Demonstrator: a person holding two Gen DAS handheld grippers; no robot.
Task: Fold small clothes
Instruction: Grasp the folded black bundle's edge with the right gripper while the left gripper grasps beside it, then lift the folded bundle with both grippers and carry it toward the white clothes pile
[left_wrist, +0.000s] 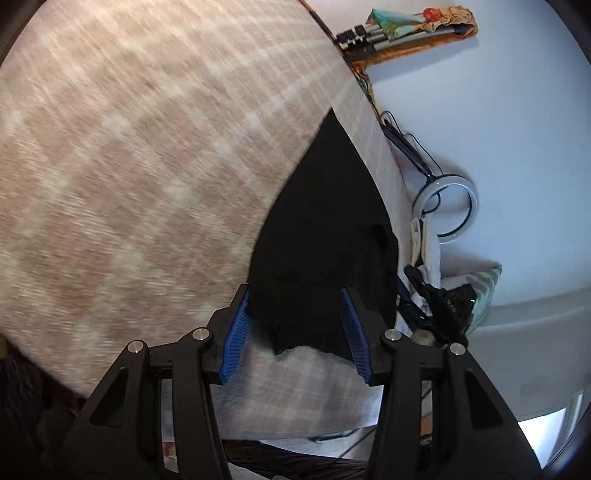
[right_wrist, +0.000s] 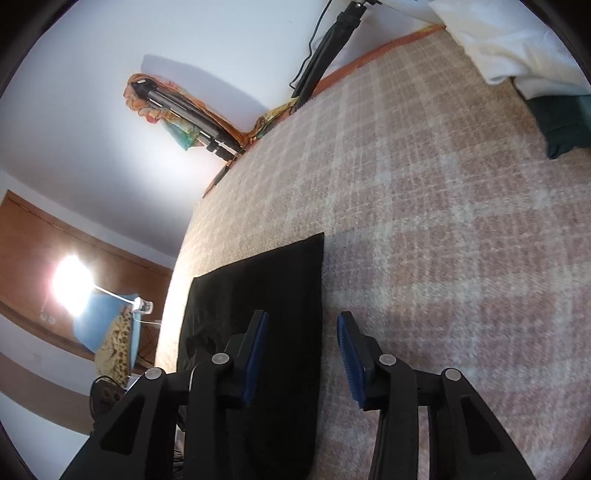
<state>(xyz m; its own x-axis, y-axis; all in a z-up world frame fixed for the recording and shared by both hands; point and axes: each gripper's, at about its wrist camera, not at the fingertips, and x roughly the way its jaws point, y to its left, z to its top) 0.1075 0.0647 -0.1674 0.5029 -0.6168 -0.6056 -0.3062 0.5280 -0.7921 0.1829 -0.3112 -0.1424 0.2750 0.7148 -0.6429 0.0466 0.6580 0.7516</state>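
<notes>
A glaring lamp (right_wrist: 72, 286) blooms at left (fisheye-bent edges, blurred blanket (left_wrist: 129, 166)).

White walls (right_wrist: 92, 122), checked pink blanket (right_wrist: 424, 221), bright lamp (right_wrist: 72, 286).

The black garment (right_wrist: 258, 280) is matt cloth, smooth and lint-free where it lies flat. Under it the bed cover (right_wrist: 424, 221) is a fuzzy, rough woven fabric in a pink-and-cream check. Each claw (left_wrist: 299, 332) is matt black plastic with ribbed blue rubbery pads (left_wrist: 236, 332) (the pivot pins look like shiny metal).
</notes>
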